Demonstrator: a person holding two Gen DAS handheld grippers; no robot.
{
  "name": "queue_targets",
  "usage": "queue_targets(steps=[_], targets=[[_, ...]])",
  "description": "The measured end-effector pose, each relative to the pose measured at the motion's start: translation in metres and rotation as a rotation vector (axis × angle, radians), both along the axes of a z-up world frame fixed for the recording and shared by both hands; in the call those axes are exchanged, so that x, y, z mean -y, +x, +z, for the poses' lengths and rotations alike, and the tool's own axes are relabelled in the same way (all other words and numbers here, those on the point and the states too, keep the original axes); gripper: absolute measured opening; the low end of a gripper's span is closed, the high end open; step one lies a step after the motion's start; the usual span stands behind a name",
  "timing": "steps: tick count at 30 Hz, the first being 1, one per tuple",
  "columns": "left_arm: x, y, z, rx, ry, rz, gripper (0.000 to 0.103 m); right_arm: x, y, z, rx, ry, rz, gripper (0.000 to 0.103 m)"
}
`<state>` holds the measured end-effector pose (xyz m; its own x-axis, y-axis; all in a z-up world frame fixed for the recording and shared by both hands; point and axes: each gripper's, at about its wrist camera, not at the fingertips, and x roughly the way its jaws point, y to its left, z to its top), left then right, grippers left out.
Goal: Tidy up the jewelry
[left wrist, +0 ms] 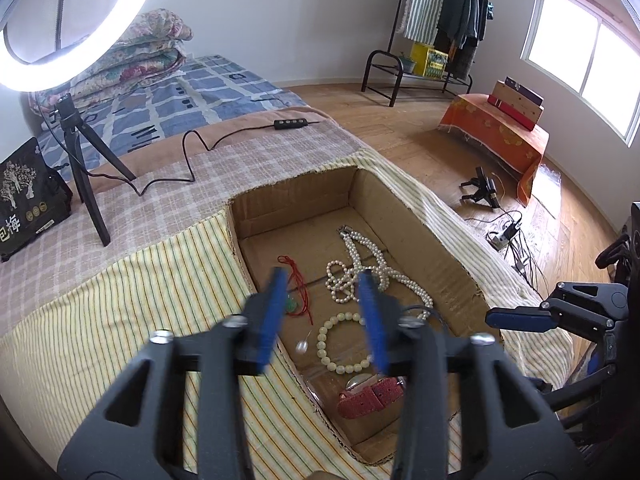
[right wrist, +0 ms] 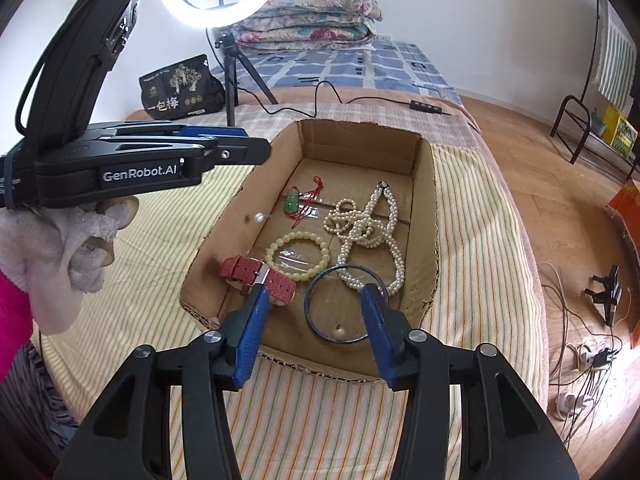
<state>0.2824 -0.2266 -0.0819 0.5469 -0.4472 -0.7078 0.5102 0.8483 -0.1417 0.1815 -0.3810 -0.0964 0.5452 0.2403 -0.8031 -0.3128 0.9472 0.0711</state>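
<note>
The right claw (right wrist: pixel 316 312) hangs open over the box's (right wrist: pixel 424 216) near end. Inside lie a bangle (right wrist: pixel 316 326), red strap (right wrist: pixel 276 280), bead bracelet (right wrist: pixel 280 246) and pearls (right wrist: pixel 370 232).

Left hand-held gripper (left wrist: pixel 324 276): matte black plastic frame with triangular cut-outs in the linkage arms, silver round-head screws at the pivots, and two blue fingers (left wrist: pixel 276 312) with a ribbed inner face, blurred in the lower centre of the left wrist view. In the upper left of the right wrist view its black body carries a white "GenRobot.AI" label, a looped black cable and a dark band at the rear.

Right hand-held gripper (right wrist: pixel 316 300): same black frame, silver screws, blue textured fingers (right wrist: pixel 250 336).

Left hand (right wrist: pixel 60 248): white knitted glove, worn and fuzzy; bright pink sleeve at the left edge.
</note>
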Motion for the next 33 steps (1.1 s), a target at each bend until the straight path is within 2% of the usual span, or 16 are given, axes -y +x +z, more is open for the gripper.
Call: queue_targets(steps=[3, 5, 6, 7, 9, 12, 15, 33], targets=[[0.000, 0.000, 0.002, 0.006, 0.002, 0.001, 0.048, -0.002, 0.000, 0.001, 0.014, -0.033, -0.008, 0.063], [-0.001, -0.001, 0.003, 0.016, 0.001, 0.008, 0.066, -0.003, -0.001, 0.002, 0.025, -0.042, -0.009, 0.065], [-0.001, -0.001, 0.004, 0.024, 0.001, 0.015, 0.072, -0.004, -0.001, 0.002, 0.027, -0.044, -0.009, 0.065], [-0.002, -0.001, 0.005, 0.028, 0.002, 0.022, 0.074, -0.004, -0.002, 0.003, 0.031, -0.047, -0.010, 0.066], [-0.003, 0.000, 0.006, 0.030, 0.000, 0.030, 0.074, -0.004, -0.002, 0.004, 0.039, -0.054, -0.013, 0.067], [-0.005, 0.000, 0.008, 0.033, 0.004, 0.041, 0.077, -0.005, -0.002, 0.005, 0.048, -0.077, -0.028, 0.074], [-0.006, -0.003, 0.010, 0.040, 0.010, 0.047, 0.081, -0.005, -0.002, 0.007, 0.054, -0.083, -0.037, 0.074], [-0.043, -0.027, 0.038, 0.097, 0.027, 0.097, 0.082, -0.016, -0.010, 0.027, 0.103, -0.137, -0.114, 0.076]])
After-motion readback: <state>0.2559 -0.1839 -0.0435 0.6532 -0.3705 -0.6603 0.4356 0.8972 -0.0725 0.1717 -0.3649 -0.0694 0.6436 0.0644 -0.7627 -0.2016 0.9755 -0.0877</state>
